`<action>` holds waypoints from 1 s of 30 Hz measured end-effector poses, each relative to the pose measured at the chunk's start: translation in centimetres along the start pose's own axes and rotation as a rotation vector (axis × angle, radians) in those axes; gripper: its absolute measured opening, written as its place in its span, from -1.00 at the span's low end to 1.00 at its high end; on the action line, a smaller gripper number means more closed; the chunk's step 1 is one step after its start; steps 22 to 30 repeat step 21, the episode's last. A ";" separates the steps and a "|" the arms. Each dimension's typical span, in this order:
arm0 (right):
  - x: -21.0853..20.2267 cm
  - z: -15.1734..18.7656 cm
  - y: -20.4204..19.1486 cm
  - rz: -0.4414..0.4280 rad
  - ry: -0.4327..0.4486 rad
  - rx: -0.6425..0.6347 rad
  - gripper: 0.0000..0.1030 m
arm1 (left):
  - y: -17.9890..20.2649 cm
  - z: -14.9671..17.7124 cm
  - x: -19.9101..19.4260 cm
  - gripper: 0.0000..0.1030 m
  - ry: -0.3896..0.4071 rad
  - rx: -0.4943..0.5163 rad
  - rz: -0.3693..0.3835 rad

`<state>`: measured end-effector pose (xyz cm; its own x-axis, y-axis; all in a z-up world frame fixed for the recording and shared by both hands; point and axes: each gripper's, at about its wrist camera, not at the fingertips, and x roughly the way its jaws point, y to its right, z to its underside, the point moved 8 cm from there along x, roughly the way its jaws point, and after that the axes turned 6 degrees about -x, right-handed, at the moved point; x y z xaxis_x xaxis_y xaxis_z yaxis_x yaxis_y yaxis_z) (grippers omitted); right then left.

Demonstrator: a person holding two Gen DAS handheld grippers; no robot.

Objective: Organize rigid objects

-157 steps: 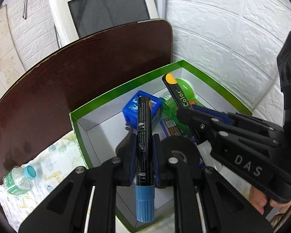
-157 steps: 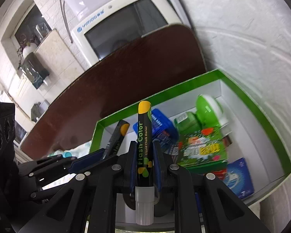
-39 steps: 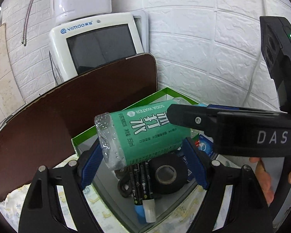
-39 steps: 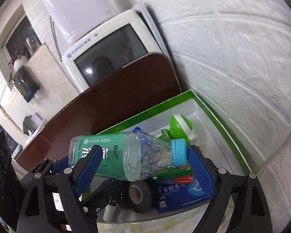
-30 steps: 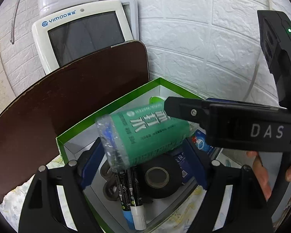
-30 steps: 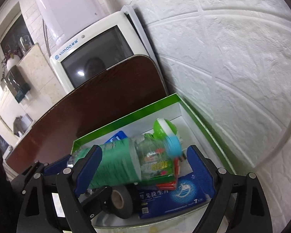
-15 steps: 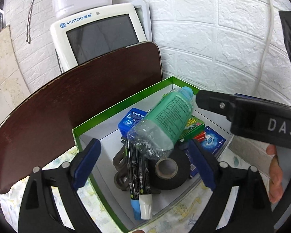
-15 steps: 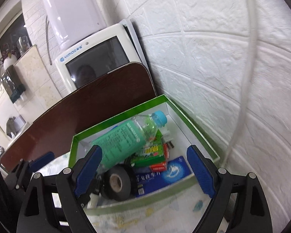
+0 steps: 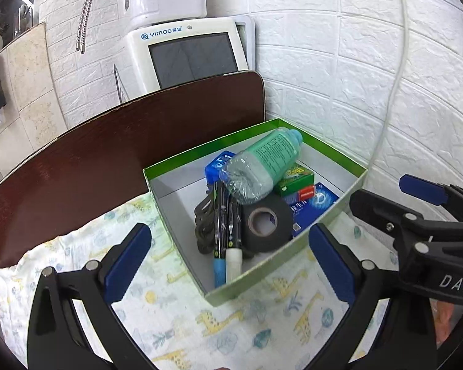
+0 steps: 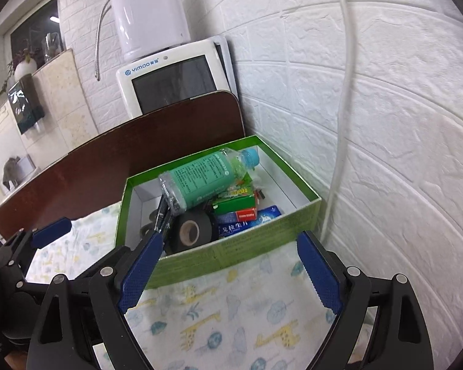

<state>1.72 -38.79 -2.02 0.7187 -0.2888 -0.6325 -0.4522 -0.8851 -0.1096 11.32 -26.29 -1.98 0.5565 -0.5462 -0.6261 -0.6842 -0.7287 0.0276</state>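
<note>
Green cardboard forms the open box with a white lining that is seen straight ahead of both claws, on a pale cloth printed with yellow giraffes. The left gripper is held with its blue-padded jaws spread wide and nothing is gripped between them; the near corner of the box is framed by the gap. The right gripper is likewise spread wide and is empty, with the near wall of the box just beyond its pads.

Inside the box, a clear plastic bottle with a green label and a blue cap is laid tilted on top of the other contents, cap pointing away from the claws. Beneath its base, a black roll of tape is stood on edge, and two black marker pens with a blue and a white end are laid side by side to the left of the roll. A green carton and a flat blue packet are lodged on the right-hand side. A dark brown board is seen behind the box, and a white brick-pattern wall is beyond it.
</note>
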 end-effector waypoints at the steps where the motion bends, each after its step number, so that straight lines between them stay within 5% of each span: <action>1: -0.4 0.2 0.0 0.006 -0.001 0.005 0.75 | 0.0 0.1 -0.5 0.97 0.006 -0.005 0.004; 30: -2.5 1.2 -1.2 0.035 0.009 0.000 0.75 | -1.0 1.7 -4.9 0.97 0.064 -0.008 0.016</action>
